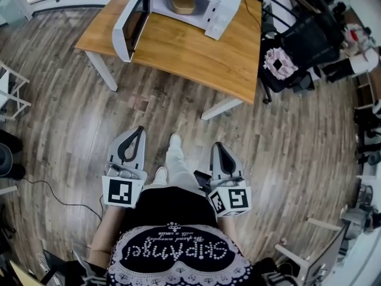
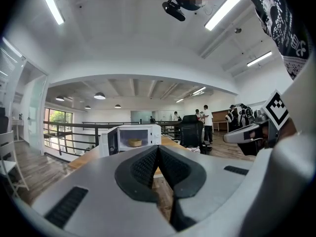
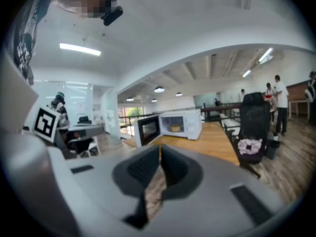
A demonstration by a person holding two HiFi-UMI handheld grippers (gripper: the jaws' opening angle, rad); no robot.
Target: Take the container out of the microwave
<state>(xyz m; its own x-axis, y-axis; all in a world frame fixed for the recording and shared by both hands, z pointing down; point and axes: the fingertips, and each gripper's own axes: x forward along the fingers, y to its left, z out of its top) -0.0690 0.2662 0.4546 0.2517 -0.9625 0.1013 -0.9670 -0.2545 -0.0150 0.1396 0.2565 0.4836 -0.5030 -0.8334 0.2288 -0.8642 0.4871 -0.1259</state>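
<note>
The wooden floor point(image 1: 71, 118) fills most of the head view. The person stands on it, well apart from the wooden tabletop point(image 1: 190, 52) at the top of the frame. A black office chair point(image 1: 303, 46) stands at the right end of the tabletop.

The white microwave point(image 1: 220, 5) sits on the far part of the tabletop. Its door point(image 1: 128, 25) is swung fully open to the left. The container point(image 1: 183, 3), a shallow tan bowl, rests inside the microwave cavity and is also visible through the opening in both gripper views.

The left claw point(image 2: 158, 148) is clenched, its dark pads meeting at the tips with nothing between them. The right claw point(image 3: 160, 147) is likewise clenched and empty. Both are held close to the person's body, side by side, pointing toward the tabletop and well short of it.
</note>
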